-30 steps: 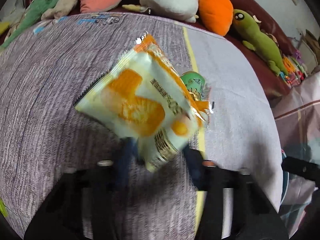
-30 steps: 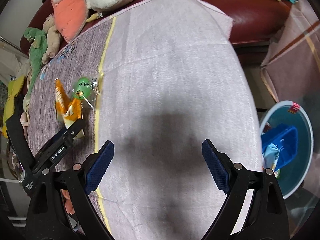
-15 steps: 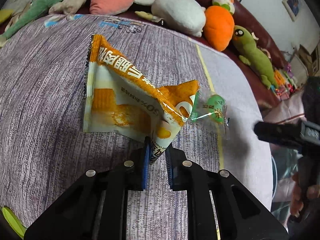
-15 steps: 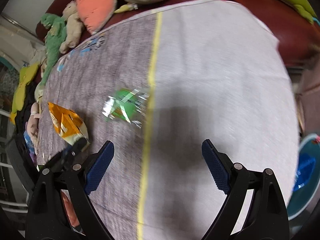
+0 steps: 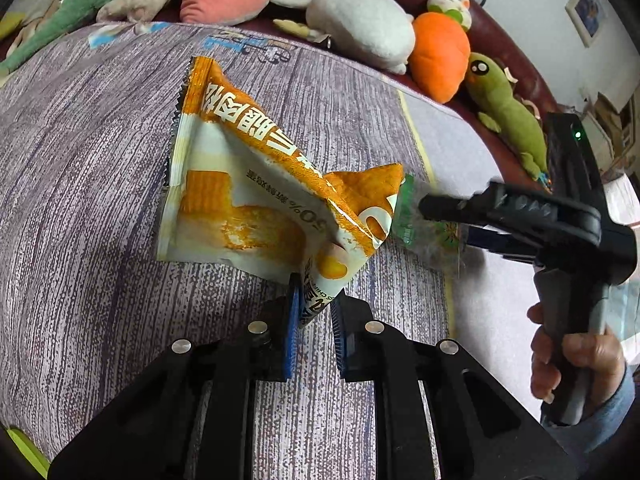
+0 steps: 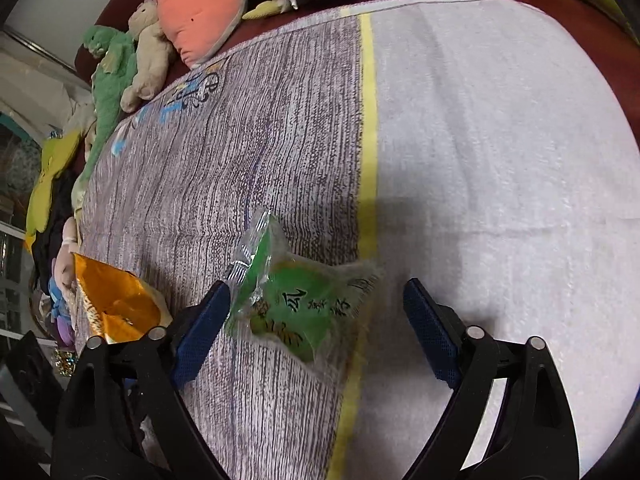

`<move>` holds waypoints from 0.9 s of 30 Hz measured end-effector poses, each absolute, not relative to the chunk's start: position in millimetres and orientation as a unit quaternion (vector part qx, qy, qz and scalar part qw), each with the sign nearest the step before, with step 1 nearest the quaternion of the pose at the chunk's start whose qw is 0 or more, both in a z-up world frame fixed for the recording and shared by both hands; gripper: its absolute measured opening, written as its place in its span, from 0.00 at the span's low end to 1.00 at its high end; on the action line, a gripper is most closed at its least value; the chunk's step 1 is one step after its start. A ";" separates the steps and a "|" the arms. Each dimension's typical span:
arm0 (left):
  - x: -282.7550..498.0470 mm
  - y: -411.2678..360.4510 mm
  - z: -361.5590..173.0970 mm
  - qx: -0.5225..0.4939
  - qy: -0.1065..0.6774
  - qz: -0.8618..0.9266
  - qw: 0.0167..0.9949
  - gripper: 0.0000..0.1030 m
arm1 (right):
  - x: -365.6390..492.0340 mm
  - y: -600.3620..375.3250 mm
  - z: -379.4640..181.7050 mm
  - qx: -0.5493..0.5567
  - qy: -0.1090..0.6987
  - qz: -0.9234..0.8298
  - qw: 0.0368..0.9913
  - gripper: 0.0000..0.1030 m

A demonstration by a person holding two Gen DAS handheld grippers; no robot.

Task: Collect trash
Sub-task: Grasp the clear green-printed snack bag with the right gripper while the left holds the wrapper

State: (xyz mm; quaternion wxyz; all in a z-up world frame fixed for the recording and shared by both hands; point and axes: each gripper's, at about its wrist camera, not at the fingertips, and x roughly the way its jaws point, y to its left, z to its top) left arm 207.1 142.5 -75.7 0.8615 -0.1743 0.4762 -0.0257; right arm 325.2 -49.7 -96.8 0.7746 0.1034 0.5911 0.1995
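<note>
Two light crinkly wrappers: my left hand-held gripper (image 5: 314,312) clenched on orange-white foil snack bag (image 5: 256,196) corner; my right hand-held gripper (image 6: 316,320) closing around green clear-plastic packet (image 6: 296,304), not yet pinching; slippery film, grab crimped edge.

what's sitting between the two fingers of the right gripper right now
The green snack packet lies on the cloth between the fingers of the right gripper, whose jaws are closing; not yet pinched. The right wrist view shows it.
</note>
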 end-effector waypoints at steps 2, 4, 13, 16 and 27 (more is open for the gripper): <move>206.9 140.8 -75.8 -0.172 0.476 -0.024 0.862 0.15 | 323.4 -45.7 -101.7 0.098 0.598 0.207 0.769 0.49; 205.9 138.1 -74.5 -0.170 0.475 -0.024 0.863 0.15 | 319.3 -43.2 -99.7 0.089 0.592 0.208 0.773 0.47; 194.7 110.1 -58.2 -0.152 0.467 -0.049 0.870 0.14 | 289.5 -78.7 -72.4 0.086 0.569 0.198 0.793 0.41; 188.9 93.4 -50.0 -0.147 0.465 -0.070 0.870 0.13 | 276.7 -103.4 -66.0 0.102 0.564 0.190 0.797 0.41; 167.1 25.7 -27.5 -0.111 0.465 -0.127 0.869 0.09 | 227.3 -195.7 -42.4 0.148 0.538 0.155 0.815 0.41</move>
